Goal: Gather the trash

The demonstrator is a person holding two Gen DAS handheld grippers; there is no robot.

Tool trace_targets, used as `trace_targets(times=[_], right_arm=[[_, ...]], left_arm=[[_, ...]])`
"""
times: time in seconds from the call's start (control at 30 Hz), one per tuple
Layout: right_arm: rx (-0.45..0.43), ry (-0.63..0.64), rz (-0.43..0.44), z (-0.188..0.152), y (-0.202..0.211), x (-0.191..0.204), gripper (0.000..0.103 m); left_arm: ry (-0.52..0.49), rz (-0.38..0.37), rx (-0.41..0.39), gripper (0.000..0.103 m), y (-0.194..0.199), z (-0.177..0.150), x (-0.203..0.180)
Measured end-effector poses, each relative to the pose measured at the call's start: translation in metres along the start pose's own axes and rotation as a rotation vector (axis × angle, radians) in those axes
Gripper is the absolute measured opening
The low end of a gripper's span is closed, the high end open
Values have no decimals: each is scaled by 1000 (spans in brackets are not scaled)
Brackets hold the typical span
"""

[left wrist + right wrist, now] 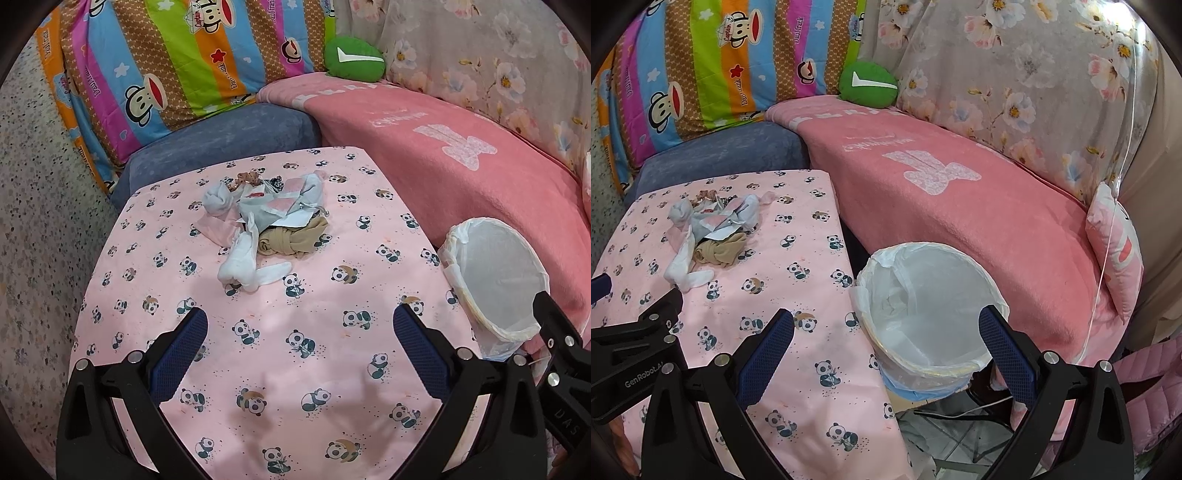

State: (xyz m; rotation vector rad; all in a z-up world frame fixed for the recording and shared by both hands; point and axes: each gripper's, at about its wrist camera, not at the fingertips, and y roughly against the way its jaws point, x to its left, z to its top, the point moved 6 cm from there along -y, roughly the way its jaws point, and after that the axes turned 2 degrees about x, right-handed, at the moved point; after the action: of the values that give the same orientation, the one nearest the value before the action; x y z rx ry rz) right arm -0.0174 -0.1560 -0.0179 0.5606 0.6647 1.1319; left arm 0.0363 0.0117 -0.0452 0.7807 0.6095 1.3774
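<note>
A pile of trash (264,218) lies on the pink panda-print table cover (295,369): white and grey socks, a tan rolled stocking, torn wrappers and paper. The pile also shows in the right wrist view (709,236). A bin lined with a white bag (931,314) stands at the table's right edge, between the table and the sofa; it also shows in the left wrist view (495,277). My left gripper (299,328) is open and empty, above the table, short of the pile. My right gripper (886,332) is open and empty, over the bin's near rim.
A sofa with a pink blanket (960,192) runs behind and to the right of the table. A green cushion (868,85), a striped monkey-print quilt (166,66) and a floral cover (1015,74) lie at the back. A blue cushion (221,147) sits behind the table.
</note>
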Motion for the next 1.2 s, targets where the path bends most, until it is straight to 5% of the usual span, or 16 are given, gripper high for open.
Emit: trace_targets(times=[1.2], right_arm=[[0, -1, -9, 1, 0, -6, 98]], left_arm=[[-10, -10, -26, 96, -1, 4, 2]])
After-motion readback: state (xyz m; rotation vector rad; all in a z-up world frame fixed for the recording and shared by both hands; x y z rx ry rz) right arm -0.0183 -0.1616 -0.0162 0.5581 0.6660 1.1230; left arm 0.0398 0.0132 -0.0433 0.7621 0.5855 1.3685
